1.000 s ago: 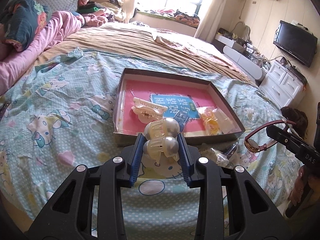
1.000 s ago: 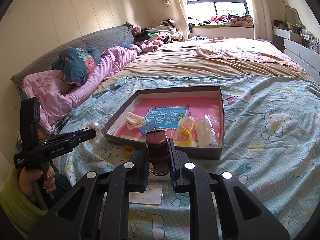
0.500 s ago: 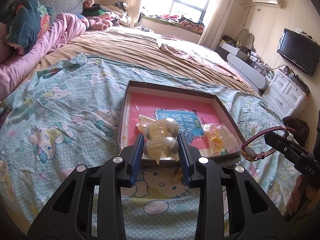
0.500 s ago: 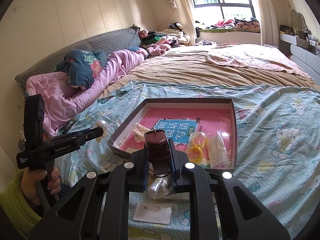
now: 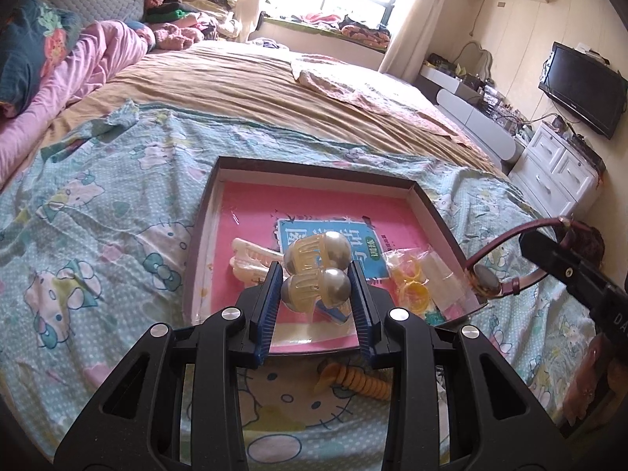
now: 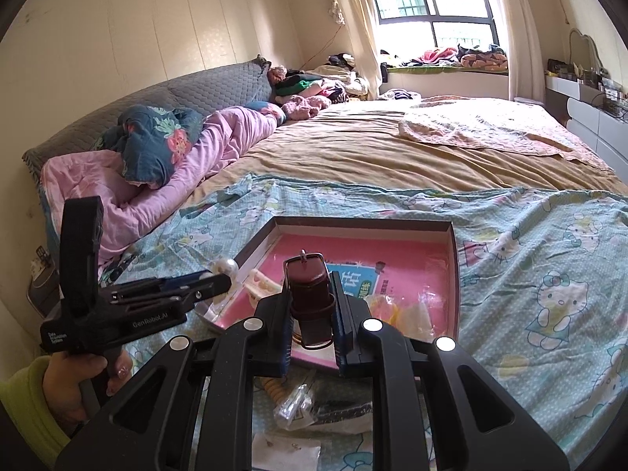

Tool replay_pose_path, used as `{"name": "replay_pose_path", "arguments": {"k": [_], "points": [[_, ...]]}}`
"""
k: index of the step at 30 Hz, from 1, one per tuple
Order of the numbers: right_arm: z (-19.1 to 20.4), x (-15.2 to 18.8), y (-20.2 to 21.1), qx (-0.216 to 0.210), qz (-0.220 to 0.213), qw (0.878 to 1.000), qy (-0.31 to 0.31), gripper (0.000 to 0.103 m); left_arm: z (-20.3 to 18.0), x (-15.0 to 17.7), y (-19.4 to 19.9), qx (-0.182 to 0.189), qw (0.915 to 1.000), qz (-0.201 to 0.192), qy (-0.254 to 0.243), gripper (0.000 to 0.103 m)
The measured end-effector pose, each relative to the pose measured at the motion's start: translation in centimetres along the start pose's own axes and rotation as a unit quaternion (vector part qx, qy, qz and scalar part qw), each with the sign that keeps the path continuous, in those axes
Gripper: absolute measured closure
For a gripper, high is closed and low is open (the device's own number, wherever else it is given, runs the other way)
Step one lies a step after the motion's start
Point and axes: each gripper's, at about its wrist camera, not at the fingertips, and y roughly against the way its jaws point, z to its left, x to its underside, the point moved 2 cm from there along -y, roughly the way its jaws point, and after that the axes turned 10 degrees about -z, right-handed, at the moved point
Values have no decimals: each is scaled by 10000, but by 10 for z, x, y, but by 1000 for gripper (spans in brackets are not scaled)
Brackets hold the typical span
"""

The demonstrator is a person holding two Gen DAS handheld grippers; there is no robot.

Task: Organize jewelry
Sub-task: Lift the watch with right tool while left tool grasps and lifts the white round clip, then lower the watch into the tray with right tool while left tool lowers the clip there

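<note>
The shallow dark-walled cardboard box with a pink floor (image 5: 204, 235) now lies right under the left jaws (earlier ahead of them), and closer beneath the right jaws

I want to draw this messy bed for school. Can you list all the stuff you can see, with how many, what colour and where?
pearl hair clip: one, cream with two pearly balls, clamped in the left gripper above the box
watch: one, dark red strap, held by the right gripper at the box's right corner
box: one, brown walls, pink floor, on the bedsheet
white hair clip: one, in the box, left part
plastic bags: a few, clear with yellow rings, in the box, right part
spiral hair tie: one, orange, on the sheet in front of the box
bedsheet: one, light blue with cartoon cats
left gripper: one, black
right gripper: one, black
</note>
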Motion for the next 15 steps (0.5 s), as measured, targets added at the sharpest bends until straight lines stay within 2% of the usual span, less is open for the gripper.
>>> {"name": "replay_pose_path", "arguments": {"k": [15], "points": [[-18, -10, -41, 324, 136, 9994, 66, 87, 3, 10, -34, -13, 9992, 376, -113, 77]]}}
